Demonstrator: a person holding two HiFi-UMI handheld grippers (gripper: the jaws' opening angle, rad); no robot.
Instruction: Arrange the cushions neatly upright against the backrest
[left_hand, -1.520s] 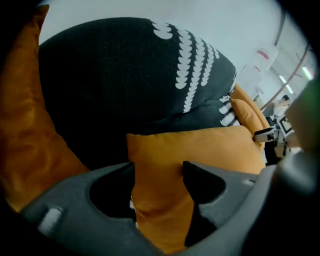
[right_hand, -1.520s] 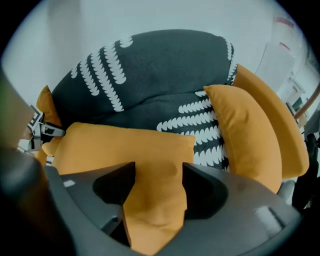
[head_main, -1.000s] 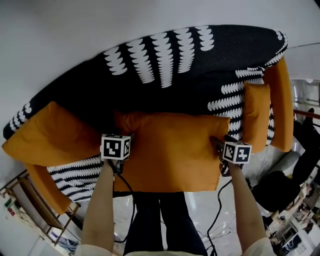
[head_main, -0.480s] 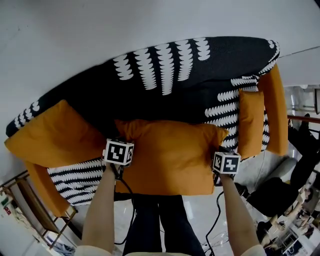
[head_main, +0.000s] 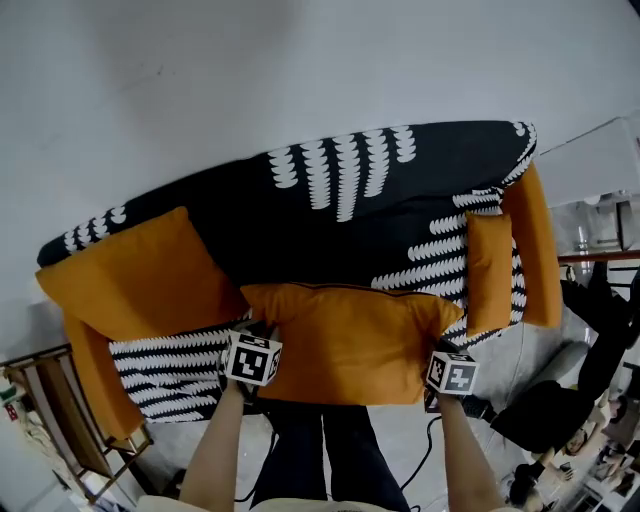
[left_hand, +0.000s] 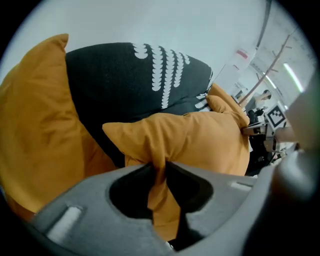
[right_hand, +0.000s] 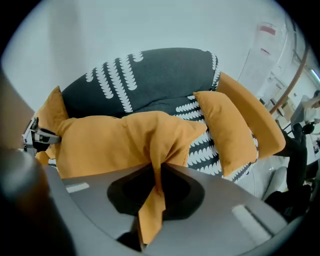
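- Head view: a black sofa (head_main: 400, 200) with white leaf print stands against a pale wall. The person faces it, both forearms reaching in from below.
- An orange cushion (head_main: 350, 340) is stretched between the two tools over the front of the seat, short of the backrest. The left tool (head_main: 256, 332) is at its left corner and the right tool (head_main: 438, 352) at its right corner.
- A big cushion (head_main: 140, 275) leans at the sofa's left end. A small cushion (head_main: 488, 270) stands by the orange armrest (head_main: 535, 250) on the right.
- Left gripper view: the left tool (left_hand: 160, 172) has just been closing and is clenched on a pinch of the cushion's (left_hand: 200, 140) corner fabric, which bunches between the jaws. The big cushion (left_hand: 35, 125) fills the left edge, and the dark backrest (left_hand: 115, 80) rises behind.
- Right gripper view: the right tool (right_hand: 156, 172) has also just been closing and grips the other corner of the cushion (right_hand: 110, 137), with a tongue of fabric hanging through the jaws. The small cushion (right_hand: 225, 130) and the armrest (right_hand: 255, 120) lie to the right.
- Step in hand, as a judgement: the middle cushion is grasped at both corners and being carried.
- The next move likely calls for bringing it back to the backrest, standing it on its long edge in the gap between the other two cushions, and then releasing both tools evenly so it does not slump.
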